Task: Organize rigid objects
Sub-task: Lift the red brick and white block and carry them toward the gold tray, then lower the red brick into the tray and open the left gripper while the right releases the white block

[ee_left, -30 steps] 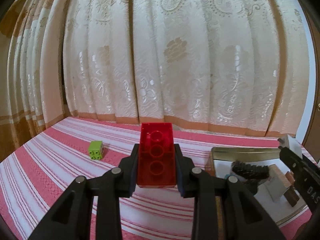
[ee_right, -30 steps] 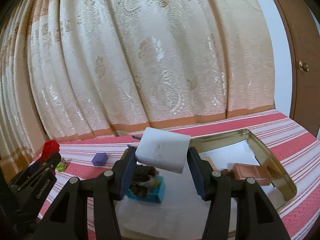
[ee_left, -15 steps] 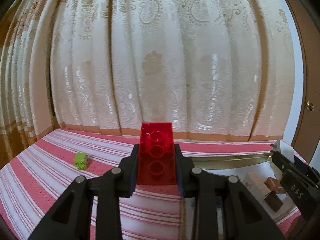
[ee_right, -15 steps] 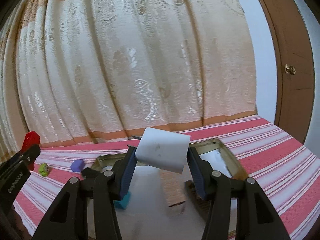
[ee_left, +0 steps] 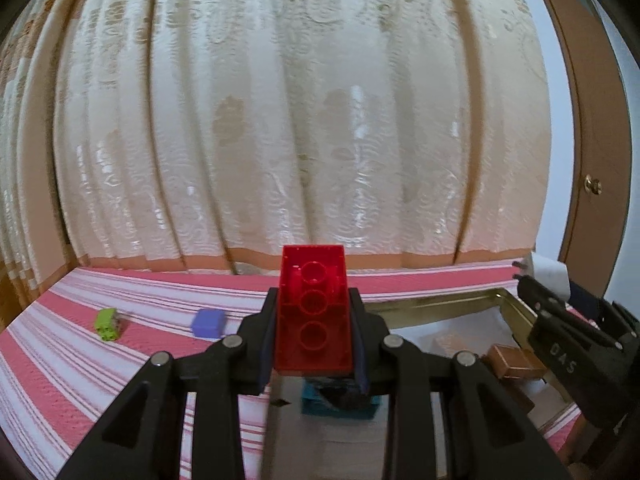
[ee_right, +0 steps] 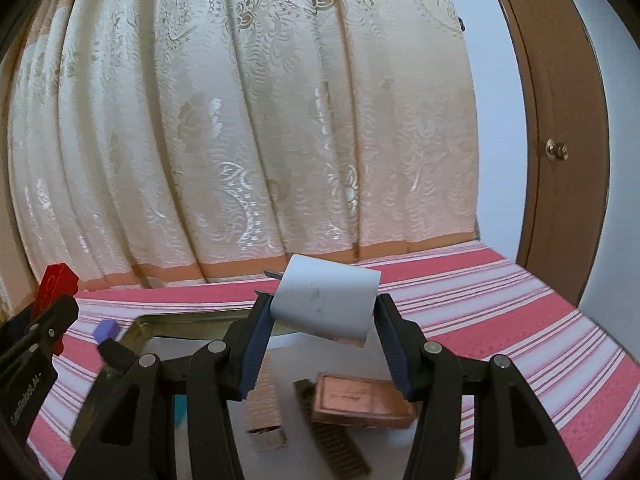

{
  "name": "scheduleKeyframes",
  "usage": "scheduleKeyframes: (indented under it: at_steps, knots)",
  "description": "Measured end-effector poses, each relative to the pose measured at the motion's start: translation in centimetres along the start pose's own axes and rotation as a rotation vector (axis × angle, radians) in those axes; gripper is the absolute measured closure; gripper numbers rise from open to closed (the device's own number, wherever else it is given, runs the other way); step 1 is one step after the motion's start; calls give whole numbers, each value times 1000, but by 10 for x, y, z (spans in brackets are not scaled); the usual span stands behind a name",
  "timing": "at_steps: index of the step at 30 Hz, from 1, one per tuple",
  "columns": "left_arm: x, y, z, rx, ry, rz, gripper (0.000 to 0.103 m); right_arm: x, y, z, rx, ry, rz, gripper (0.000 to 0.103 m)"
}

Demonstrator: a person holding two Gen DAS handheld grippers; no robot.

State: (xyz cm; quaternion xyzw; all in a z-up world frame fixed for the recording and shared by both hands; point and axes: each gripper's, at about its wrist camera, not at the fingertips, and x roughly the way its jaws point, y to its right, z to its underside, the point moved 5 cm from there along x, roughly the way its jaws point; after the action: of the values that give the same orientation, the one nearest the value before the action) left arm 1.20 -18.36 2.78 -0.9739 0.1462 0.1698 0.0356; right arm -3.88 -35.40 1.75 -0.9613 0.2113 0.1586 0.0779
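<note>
We see the left claw [ee_left: 313, 316] clamped on a red brick [ee_left: 313, 312] above the metal tray [ee_right: 176, 320] (near edge); the right claw [ee_right: 322, 312] grips a white block [ee_right: 326, 300] over that tray.

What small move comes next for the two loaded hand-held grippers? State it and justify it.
Probably lower the right hand-held gripper and release the white block into the metal tray. It hangs clamped above the tray's brown boxes, clear of them. The left hand-held gripper, clamping the red brick, can follow.
</note>
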Motion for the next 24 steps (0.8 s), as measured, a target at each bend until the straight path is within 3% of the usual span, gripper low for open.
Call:
scheduleKeyframes:
  at_steps: [8, 24]
  knots:
    - [16, 28, 13, 38, -34, 22, 73, 18, 7, 3, -27, -58, 17, 48]
    - [40, 31, 28, 41, -101, 20, 73, 37, -12, 19, -112, -155, 29, 48]
